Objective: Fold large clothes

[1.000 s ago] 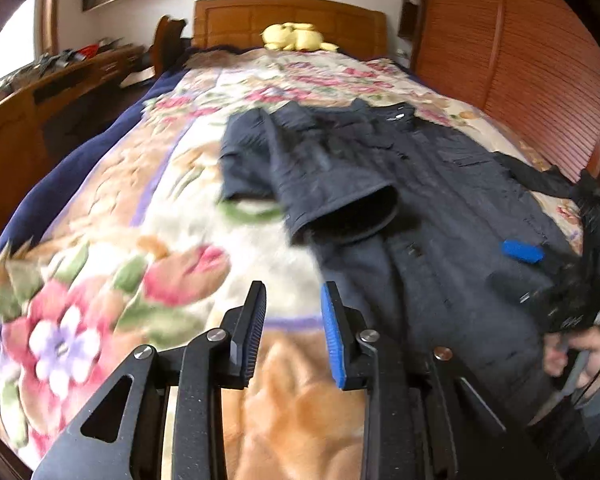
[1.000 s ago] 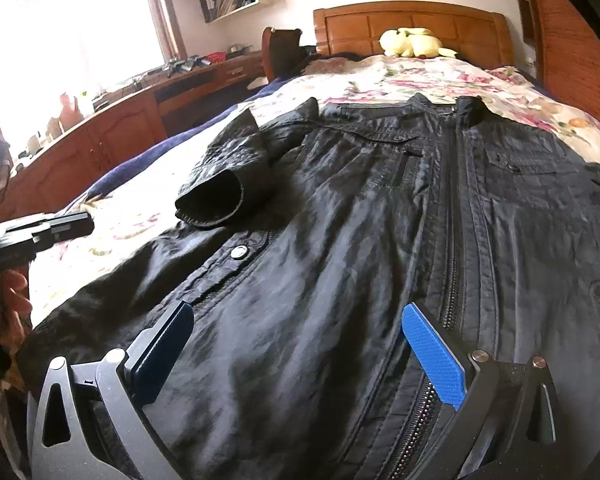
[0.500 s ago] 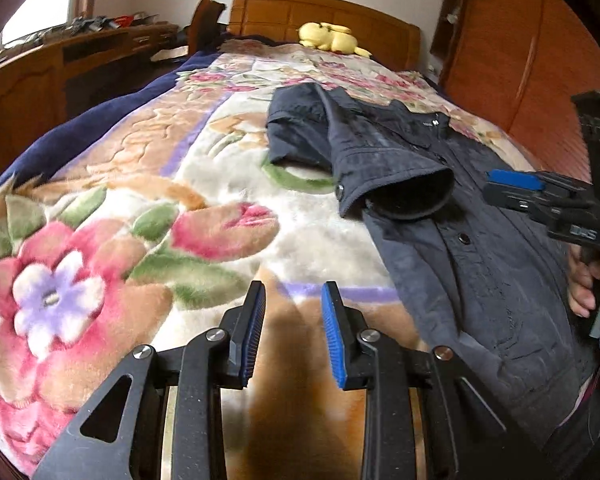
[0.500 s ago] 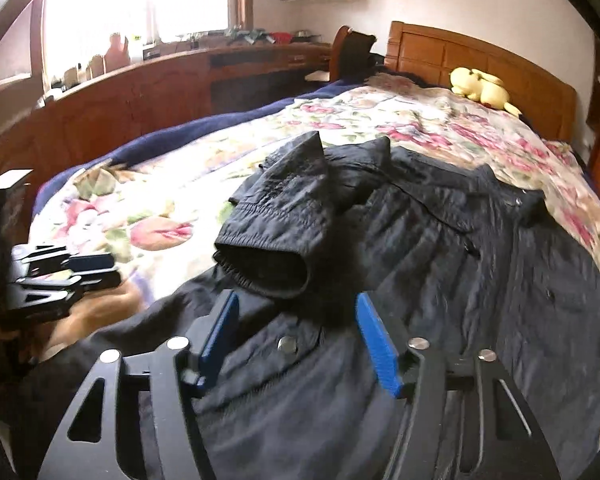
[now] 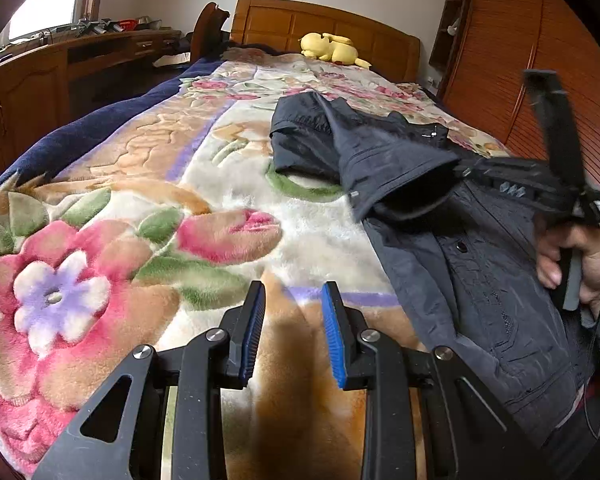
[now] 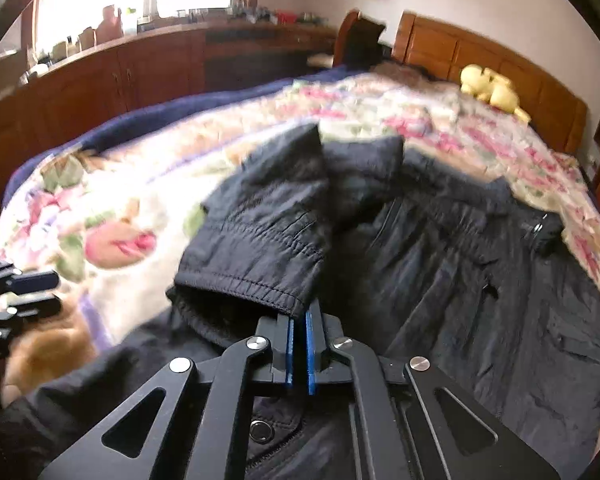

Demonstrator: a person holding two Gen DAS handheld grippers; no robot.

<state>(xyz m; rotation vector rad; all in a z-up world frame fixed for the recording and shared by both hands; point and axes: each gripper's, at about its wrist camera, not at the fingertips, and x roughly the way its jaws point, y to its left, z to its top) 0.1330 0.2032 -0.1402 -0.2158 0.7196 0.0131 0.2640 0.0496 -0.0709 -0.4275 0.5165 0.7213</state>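
The dark jacket (image 6: 480, 280) lay across the lower right of the frame on the floral blanket (image 5: 140, 200). The right gripper (image 6: 298, 344) had pinched shut on the sleeve cuff (image 6: 256, 264), probably to straighten it, while the left gripper (image 5: 292, 332) hovered part-open and empty over the blanket.

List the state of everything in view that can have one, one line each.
Jacket: spread flat on the blanket, front up.
Sleeve cuff: folded over the jacket front, its edge pinched.
Right gripper: shut on the sleeve cuff.
Left gripper: part open, empty, over the blanket.
Plush toy: lying by the headboard.
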